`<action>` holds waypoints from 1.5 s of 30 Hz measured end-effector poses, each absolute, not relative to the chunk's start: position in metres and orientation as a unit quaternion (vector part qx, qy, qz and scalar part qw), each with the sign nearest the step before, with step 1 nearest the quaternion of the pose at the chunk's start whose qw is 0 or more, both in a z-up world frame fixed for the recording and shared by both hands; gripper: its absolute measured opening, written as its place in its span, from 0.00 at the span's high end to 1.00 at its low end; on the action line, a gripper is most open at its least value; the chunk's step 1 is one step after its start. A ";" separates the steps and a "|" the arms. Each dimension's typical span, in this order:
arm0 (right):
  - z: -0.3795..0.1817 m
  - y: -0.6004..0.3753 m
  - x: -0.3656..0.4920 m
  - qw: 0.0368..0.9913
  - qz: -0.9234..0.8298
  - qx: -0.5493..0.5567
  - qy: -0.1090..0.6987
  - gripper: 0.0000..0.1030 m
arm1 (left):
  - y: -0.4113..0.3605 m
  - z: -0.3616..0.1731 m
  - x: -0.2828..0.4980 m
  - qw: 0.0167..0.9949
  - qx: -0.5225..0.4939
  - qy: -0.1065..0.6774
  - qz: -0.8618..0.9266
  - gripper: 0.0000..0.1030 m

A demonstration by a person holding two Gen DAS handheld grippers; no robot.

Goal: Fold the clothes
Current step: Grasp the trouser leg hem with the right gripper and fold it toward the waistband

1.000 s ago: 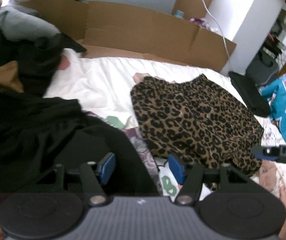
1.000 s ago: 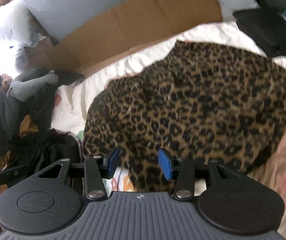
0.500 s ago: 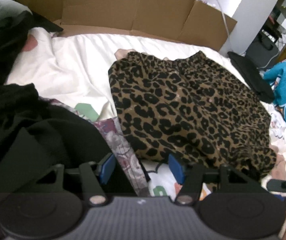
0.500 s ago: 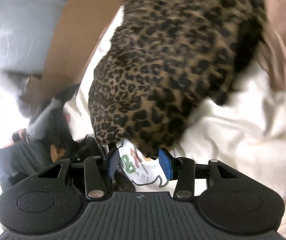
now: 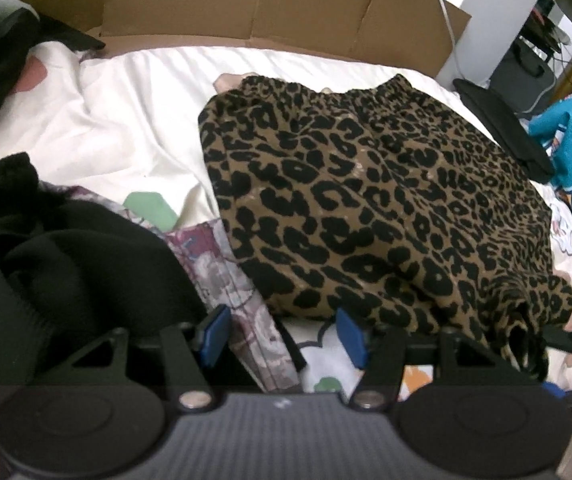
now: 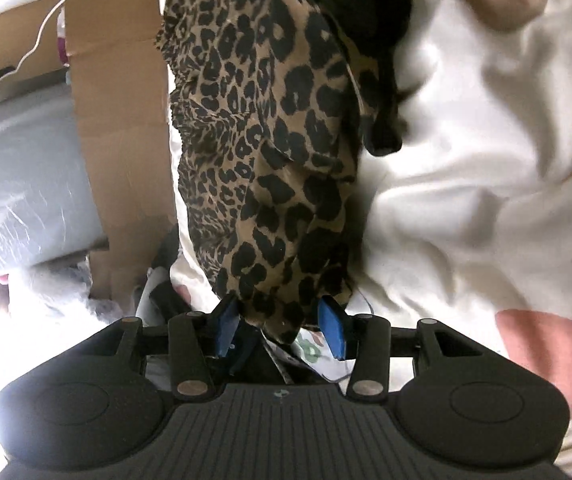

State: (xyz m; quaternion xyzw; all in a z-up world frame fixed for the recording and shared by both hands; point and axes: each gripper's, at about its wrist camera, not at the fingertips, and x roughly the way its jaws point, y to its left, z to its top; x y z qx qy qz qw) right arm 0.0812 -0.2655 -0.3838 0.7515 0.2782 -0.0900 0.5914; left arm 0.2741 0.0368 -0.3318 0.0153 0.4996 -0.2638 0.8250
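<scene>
The leopard-print garment (image 5: 382,216) lies spread on the white bed sheet (image 5: 117,120). The left gripper (image 5: 281,336) has its jaws apart at the near hem. The right gripper (image 6: 279,326) has been closing, its jaws apart around a corner of the cloth.

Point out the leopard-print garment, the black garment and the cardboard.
leopard-print garment (image 5: 386,208): left wrist view, middle of its top.
black garment (image 5: 69,276): left wrist view, its near fold.
cardboard (image 5: 310,12): left wrist view, centre panel.

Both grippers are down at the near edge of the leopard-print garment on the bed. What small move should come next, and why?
Probably close the right gripper on the hem. A corner of the leopard-print garment already lies between its open blue pads, which do not yet pinch it. The left gripper is open too, over the patterned sheet just short of that edge.
</scene>
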 end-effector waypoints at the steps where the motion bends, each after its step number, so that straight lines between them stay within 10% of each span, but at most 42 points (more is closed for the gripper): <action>1: -0.386 -0.265 0.083 0.588 -0.092 0.753 0.280 0.58 | 0.036 -0.332 0.275 0.825 0.017 0.499 -0.265 0.40; 3: -0.387 -0.265 0.085 0.586 -0.091 0.754 0.283 0.90 | 0.034 -0.332 0.276 0.824 0.024 0.497 -0.271 0.40; 5: -0.383 -0.269 0.082 0.596 -0.092 0.744 0.288 0.96 | 0.031 -0.332 0.277 0.824 0.034 0.494 -0.276 0.40; 27: -0.335 -0.333 0.042 0.709 -0.190 0.546 0.405 0.97 | -0.008 -0.347 0.259 0.802 0.229 0.423 -0.354 0.41; 34: -0.339 -0.329 0.045 0.712 -0.206 0.528 0.414 0.97 | 0.000 -0.337 0.269 0.813 0.186 0.411 -0.368 0.90; 45: -0.322 -0.334 0.053 0.734 -0.202 0.519 0.389 0.97 | 0.003 -0.300 0.308 0.817 0.049 0.434 -0.376 0.95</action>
